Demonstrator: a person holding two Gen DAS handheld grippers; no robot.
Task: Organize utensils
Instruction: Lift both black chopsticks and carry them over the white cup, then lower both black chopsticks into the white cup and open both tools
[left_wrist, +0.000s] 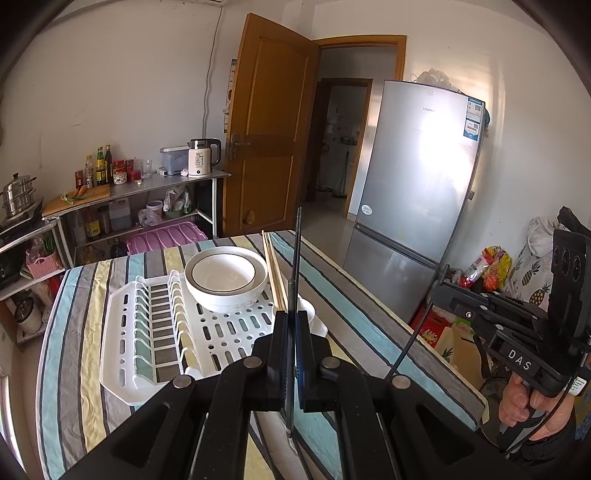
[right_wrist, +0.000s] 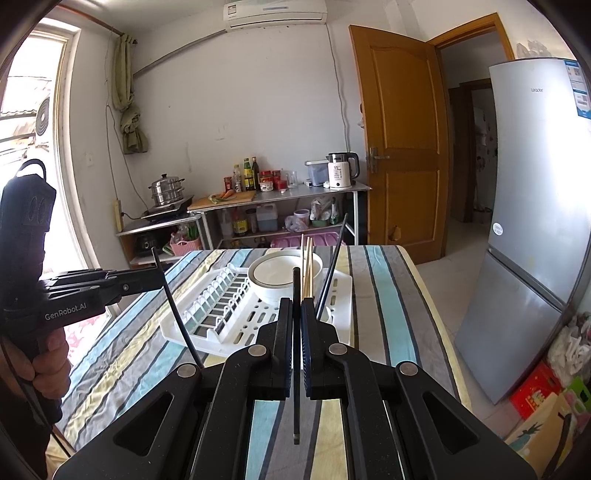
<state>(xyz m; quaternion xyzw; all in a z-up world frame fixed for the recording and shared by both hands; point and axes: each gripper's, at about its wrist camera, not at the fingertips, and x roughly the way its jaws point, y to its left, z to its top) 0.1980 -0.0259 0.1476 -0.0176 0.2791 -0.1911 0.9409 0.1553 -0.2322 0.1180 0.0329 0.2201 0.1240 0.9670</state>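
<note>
Utensil sorting at a striped table: both grippers carrying one dark chopstick each.

Dish rack is sitting mid-table, holding stacked white bowls and a corner cup where wooden chopsticks are already standing, likely the destination. Left gripper is pinching a dark chopstick upright, jaws nearly closed on it. Right gripper is likewise clamping its own dark chopstick. Both are hovering near the rack, angling gently downward.
</note>
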